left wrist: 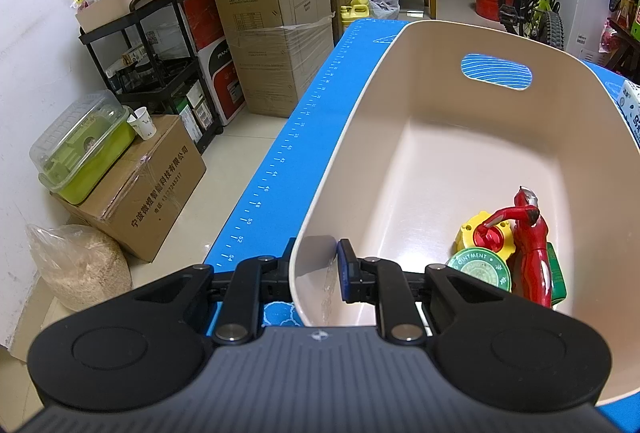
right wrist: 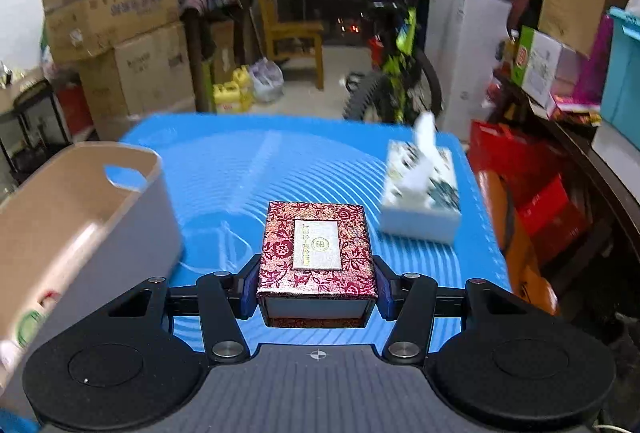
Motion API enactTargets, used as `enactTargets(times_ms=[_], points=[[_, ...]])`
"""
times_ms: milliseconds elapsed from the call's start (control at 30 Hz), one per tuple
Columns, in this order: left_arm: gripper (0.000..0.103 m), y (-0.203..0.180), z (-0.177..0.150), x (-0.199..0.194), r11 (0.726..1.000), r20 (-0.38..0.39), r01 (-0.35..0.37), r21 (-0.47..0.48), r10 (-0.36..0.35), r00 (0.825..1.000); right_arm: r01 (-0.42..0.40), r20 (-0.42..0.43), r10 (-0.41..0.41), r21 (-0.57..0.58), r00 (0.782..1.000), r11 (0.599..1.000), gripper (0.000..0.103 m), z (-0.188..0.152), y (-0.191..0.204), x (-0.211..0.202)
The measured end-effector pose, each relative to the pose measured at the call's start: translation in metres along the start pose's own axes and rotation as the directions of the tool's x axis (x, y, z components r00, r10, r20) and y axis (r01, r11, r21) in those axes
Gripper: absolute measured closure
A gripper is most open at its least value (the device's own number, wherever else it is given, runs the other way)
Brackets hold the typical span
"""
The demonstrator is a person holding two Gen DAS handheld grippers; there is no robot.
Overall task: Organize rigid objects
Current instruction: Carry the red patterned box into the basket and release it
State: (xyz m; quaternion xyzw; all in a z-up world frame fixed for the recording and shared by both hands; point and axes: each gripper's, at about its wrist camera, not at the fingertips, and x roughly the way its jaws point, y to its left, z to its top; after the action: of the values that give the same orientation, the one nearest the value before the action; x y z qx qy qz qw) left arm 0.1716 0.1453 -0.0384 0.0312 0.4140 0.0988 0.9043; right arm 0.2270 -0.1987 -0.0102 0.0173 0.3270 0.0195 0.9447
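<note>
left gripper (left wrist: 320, 265) clamped on near rim of beige bin (left wrist: 400, 45) | right gripper (right wrist: 316, 291) held brocade box (right wrist: 316, 253) between its pads, just right of bin | red figure (left wrist: 532, 245), yellow cap (left wrist: 472, 229), ointment tin (left wrist: 480, 269) lay inside bin | tissue box (right wrist: 420, 201) beyond brocade box, right of bin

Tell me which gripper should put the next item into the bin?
Right: the right gripper already clamps the red brocade box, while the left gripper is pinching the bin rim.
</note>
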Motion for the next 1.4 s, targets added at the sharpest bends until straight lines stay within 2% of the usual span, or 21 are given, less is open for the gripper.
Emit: enactTargets(times_ms=[133,300,500,867,1200,1400], points=[[0.082,0.0,0.0,0.0,1.0,0.0,-0.001,0.001,0.001,1.0,-0.021,0.02,0.021,0.018,1.0,1.0,0.044,0.006,0.02,0.0],[0.082,-0.002,-0.001,0.0,1.0,-0.001,-0.001,-0.001,0.001,1.0,-0.088,0.056,0.087,0.015,0.995,0.996,0.044,0.013,0.052,-0.004],[0.082,-0.005,-0.001,0.0,1.0,0.001,-0.001,0.004,0.001,1.0,-0.193,0.045,0.191,0.036,0.98,0.981,0.044,0.015,0.086,-0.007],[0.082,-0.002,0.0,0.0,1.0,0.003,0.002,0.008,-0.002,1.0,-0.286,0.033,0.292,-0.114,0.956,0.951,0.044,0.004,0.158,-0.013],[0.082,-0.002,0.0,0.0,1.0,0.003,0.002,0.008,-0.002,1.0,-0.321,-0.111,0.301,-0.301,0.947,0.898,0.044,-0.021,0.208,0.002],[0.082,-0.002,0.0,0.0,1.0,0.003,0.002,0.007,-0.002,1.0,-0.331,-0.17,0.29,-0.326,0.942,0.886,0.044,-0.028,0.213,0.006]])
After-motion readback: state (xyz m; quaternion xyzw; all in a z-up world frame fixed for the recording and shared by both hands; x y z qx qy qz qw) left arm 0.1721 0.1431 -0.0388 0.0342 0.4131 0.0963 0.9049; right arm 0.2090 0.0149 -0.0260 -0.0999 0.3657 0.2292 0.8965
